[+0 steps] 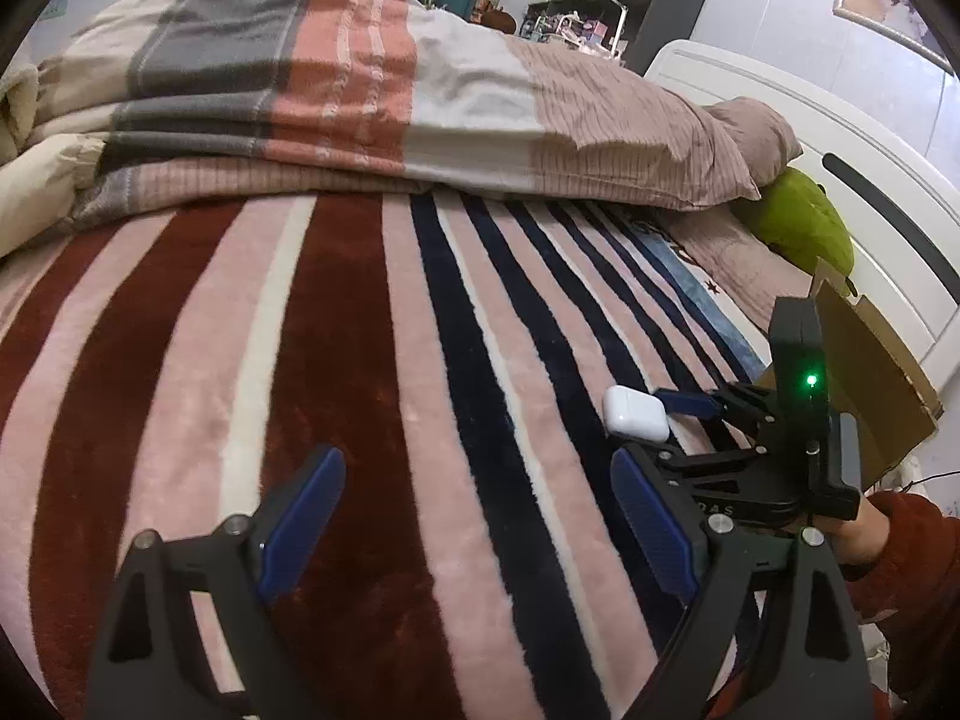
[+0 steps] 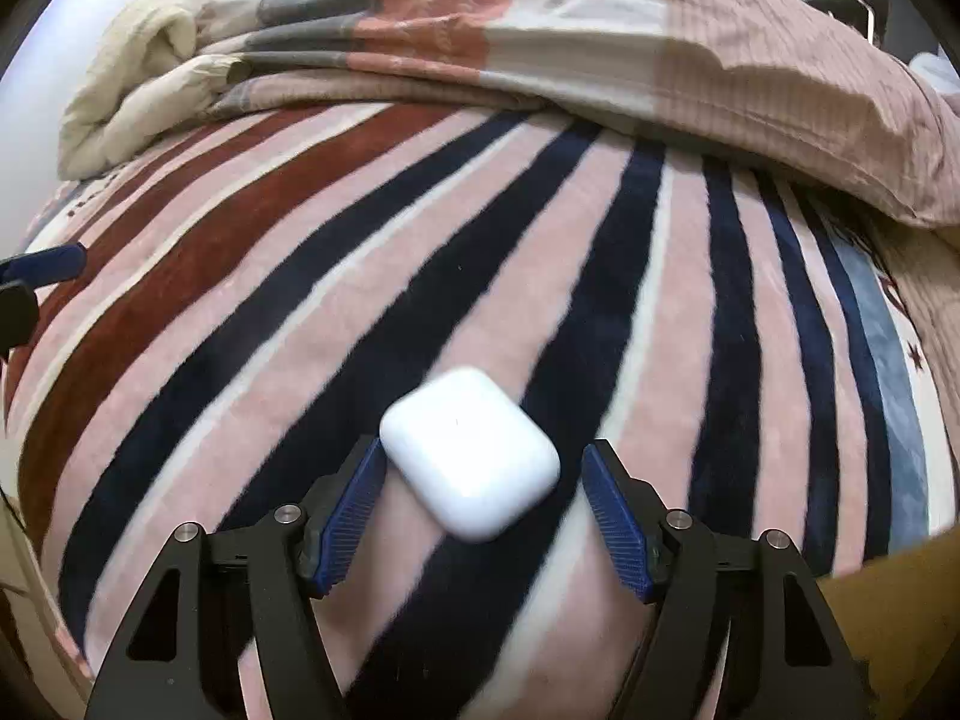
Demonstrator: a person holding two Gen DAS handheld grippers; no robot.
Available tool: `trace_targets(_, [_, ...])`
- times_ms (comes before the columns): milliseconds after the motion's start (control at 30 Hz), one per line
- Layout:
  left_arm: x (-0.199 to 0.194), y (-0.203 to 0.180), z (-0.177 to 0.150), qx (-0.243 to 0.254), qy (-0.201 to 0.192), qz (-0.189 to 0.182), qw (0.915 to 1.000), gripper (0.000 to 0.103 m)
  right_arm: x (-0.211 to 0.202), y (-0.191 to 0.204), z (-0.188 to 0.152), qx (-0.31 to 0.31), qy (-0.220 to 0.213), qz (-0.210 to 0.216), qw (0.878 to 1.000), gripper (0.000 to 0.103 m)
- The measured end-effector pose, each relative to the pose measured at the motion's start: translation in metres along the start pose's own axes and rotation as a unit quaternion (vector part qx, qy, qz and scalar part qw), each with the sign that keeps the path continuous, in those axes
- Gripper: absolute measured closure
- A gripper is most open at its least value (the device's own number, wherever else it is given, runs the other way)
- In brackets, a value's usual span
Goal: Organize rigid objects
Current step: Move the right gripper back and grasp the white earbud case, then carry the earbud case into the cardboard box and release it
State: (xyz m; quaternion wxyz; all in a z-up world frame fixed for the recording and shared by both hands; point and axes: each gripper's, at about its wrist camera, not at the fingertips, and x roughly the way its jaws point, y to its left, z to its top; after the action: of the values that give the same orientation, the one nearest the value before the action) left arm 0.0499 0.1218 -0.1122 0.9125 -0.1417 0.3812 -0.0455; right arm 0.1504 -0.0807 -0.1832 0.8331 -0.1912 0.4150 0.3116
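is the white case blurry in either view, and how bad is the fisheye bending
Right wrist view: the white earbud case is soft with motion blur between the open right gripper; blanket stripes bow outward. Left wrist view: case sharper, headboard curved.

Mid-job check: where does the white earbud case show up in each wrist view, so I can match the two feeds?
Left wrist: the white earbud case sits at right of centre, low, at the tips of the right claw.
Right wrist: it lies low at centre between the open blue fingers, left one touching or nearly so.
Shared landmark: the striped blanket under it.
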Motion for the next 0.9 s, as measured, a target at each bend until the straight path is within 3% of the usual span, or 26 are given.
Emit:
trace_targets(33, [0.001,-0.001,0.000,0.001,0.001,0.000,1.0000,0.014,0.001,0.000,0.000,-0.004,-0.002,0.003,1.000,0.051])
trace_targets(133, [0.003,-0.005,0.001,0.001,0.003,-0.006,1.0000,0.014,-0.001,0.007,0.002,-0.017,-0.010,-0.002,1.000,0.051])
trace_targets(233, [-0.001,-0.013,0.004,0.002,0.002,-0.026,0.9997,0.014,-0.014,0.017,0.005,-0.031,-0.024,0.021,0.999,0.051])
trace_targets(500, [-0.030,-0.067,0.028,0.036,-0.010,-0.116,0.9925,0.015,-0.106,0.050,0.016,-0.077,-0.115,0.079,0.987,0.051])
trace_targets(600, [-0.046,-0.098,0.040,0.056,-0.023,-0.151,0.9866,0.025,-0.145,0.051,0.017,-0.082,-0.150,0.085,0.982,0.051])
trace_targets(833, [-0.049,-0.175,0.063,0.105,-0.013,-0.206,0.9729,0.063,-0.211,0.015,0.007,-0.076,-0.198,0.047,0.976,0.051])
trace_targets(900, [-0.043,-0.201,0.068,0.124,-0.010,-0.209,0.9699,0.063,-0.221,-0.002,0.002,-0.067,-0.202,0.032,0.977,0.051])
